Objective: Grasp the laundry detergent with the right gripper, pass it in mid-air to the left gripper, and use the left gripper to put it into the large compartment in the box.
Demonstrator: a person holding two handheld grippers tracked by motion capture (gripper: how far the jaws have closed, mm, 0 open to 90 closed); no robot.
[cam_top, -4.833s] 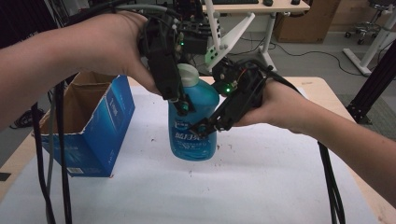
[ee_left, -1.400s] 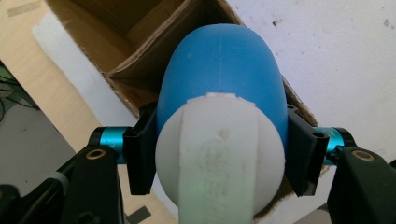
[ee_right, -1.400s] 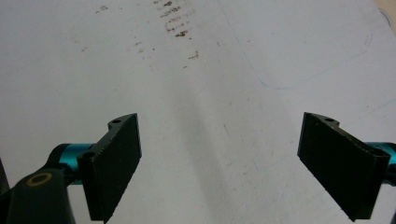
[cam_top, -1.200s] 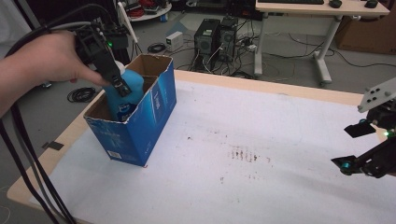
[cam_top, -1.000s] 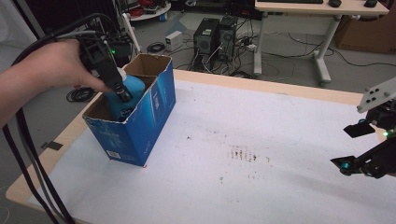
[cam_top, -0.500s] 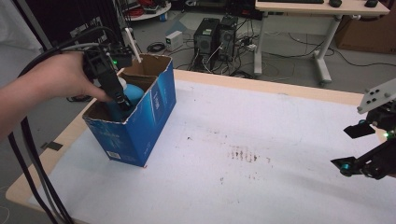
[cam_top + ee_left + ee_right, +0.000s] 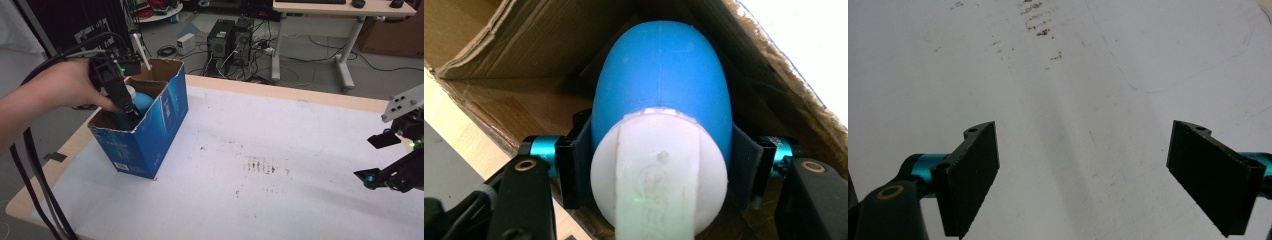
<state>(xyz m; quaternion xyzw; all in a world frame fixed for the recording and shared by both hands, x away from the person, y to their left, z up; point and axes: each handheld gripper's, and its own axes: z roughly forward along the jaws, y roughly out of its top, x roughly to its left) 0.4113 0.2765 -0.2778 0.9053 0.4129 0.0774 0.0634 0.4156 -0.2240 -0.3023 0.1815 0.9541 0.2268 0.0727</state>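
Note:
A blue bottle (image 7: 661, 85) with a white cap (image 7: 659, 170) hangs inside the open blue cardboard box (image 7: 160, 120). My left gripper (image 7: 659, 175) is shut on the bottle just below its cap, a black jaw pressing each side. In the high view the left gripper (image 7: 127, 107) reaches down into the box from the left, and part of the blue bottle (image 7: 142, 101) shows past it. My right gripper (image 7: 387, 160) hovers open over the white table top (image 7: 260, 150) at the far right. Nothing lies between the jaws of the right gripper (image 7: 1083, 180).
The box stands near the table's left front corner, its flaps up. Dark smudges (image 7: 260, 165) mark the white surface mid-table. Black cables (image 7: 35, 190) trail from my left hand past the table edge. Desks and computer towers (image 7: 232, 37) stand on the floor beyond.
My left gripper has lowered the blue bottle deeper into the box. Much earlier both grippers held the bottle over the table; the right one now waits open at the right.

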